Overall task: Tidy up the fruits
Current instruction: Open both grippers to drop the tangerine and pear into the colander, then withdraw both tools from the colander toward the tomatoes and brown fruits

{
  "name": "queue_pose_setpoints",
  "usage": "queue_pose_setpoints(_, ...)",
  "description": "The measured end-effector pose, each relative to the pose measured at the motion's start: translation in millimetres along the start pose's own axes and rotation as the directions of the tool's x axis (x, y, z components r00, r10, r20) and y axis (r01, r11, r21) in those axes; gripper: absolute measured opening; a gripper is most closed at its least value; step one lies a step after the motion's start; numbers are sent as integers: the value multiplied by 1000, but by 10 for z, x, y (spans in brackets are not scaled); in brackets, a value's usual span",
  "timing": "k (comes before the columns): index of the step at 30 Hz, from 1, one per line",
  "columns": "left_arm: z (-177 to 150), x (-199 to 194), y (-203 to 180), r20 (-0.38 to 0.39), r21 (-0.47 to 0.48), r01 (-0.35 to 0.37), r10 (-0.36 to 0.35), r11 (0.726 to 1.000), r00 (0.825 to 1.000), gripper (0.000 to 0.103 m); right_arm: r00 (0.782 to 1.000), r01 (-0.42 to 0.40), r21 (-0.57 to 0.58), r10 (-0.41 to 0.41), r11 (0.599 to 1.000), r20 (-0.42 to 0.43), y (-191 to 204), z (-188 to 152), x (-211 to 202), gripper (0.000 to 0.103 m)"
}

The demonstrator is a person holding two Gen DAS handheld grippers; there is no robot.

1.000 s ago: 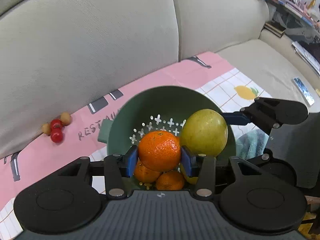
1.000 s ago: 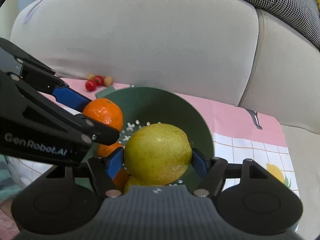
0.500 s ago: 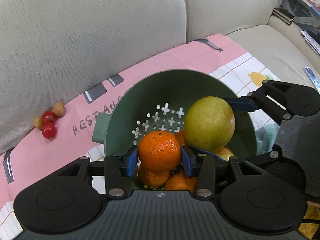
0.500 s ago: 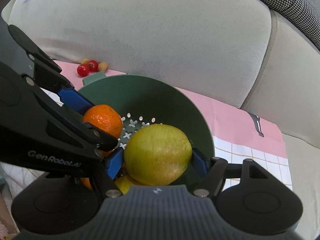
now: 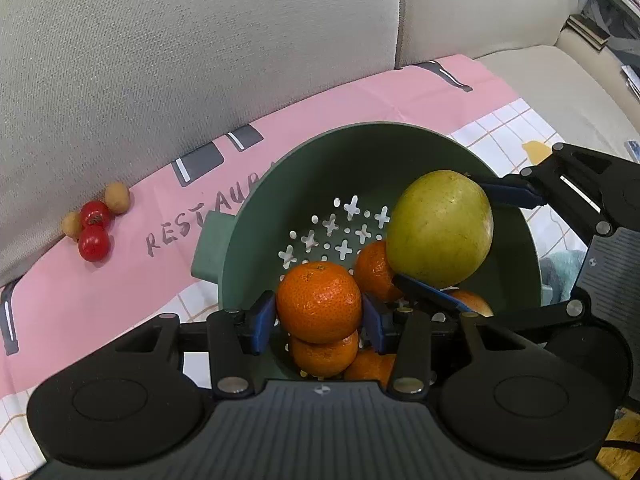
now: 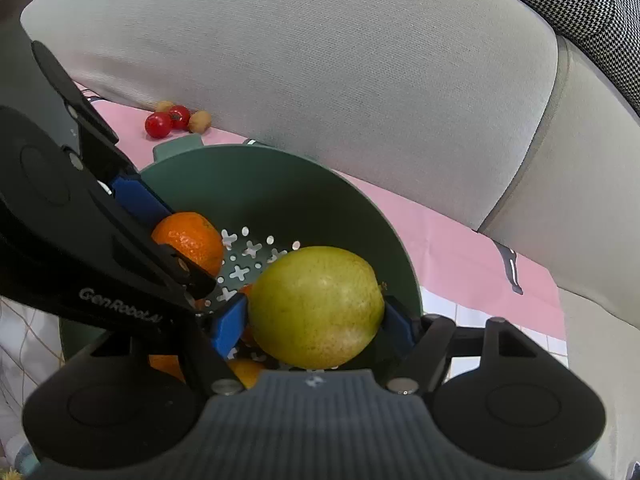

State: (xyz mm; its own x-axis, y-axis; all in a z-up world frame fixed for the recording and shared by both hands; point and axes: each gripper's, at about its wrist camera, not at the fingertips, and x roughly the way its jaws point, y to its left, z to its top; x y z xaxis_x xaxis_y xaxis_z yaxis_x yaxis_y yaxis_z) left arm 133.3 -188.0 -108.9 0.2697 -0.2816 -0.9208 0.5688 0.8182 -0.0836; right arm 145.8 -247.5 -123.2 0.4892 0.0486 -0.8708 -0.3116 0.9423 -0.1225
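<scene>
My left gripper point(image 5: 319, 316) is shut on an orange tangerine point(image 5: 319, 301) and holds it low inside the green colander point(image 5: 360, 148), just above several other tangerines point(image 5: 325, 352). My right gripper point(image 6: 316, 320) is shut on a yellow-green pear point(image 6: 316, 306), also down inside the colander point(image 6: 260, 184). In the left wrist view the pear point(image 5: 440, 228) hangs at the colander's right side between the right gripper's blue pads. In the right wrist view the left gripper and its tangerine point(image 6: 188, 240) show at the left.
The colander stands on a pink and white cloth point(image 5: 120, 280) spread over a beige sofa seat. Two cherry tomatoes point(image 5: 94, 242) and small brown fruits point(image 5: 117, 198) lie on the cloth by the sofa back point(image 5: 200, 40). Books lie at the far right point(image 5: 588, 28).
Both grippers have sunk toward the colander with their fruits; the tangerine and pear now sit deeper inside the bowl. Neither grip has altered.
</scene>
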Motion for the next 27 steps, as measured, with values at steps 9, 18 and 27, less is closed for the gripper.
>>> queue_pose_setpoints(9, -27, -47, 2, 3, -12, 5, -5, 1000, 1000, 59, 999, 27, -14, -28, 1000, -28, 9, 35, 4, 70)
queue_pose_setpoints(18, -59, -209, -43, 31, 2, 21, -21, 1000, 999, 71, 995, 89, -72, -91, 993, -30, 53, 33, -89, 82)
queue_pose_setpoints(27, -107, -510, -46, 87, 6, 41, -41, 999, 995, 81, 994, 108, -111, -108, 988, 4, 102, 154, -232, 87)
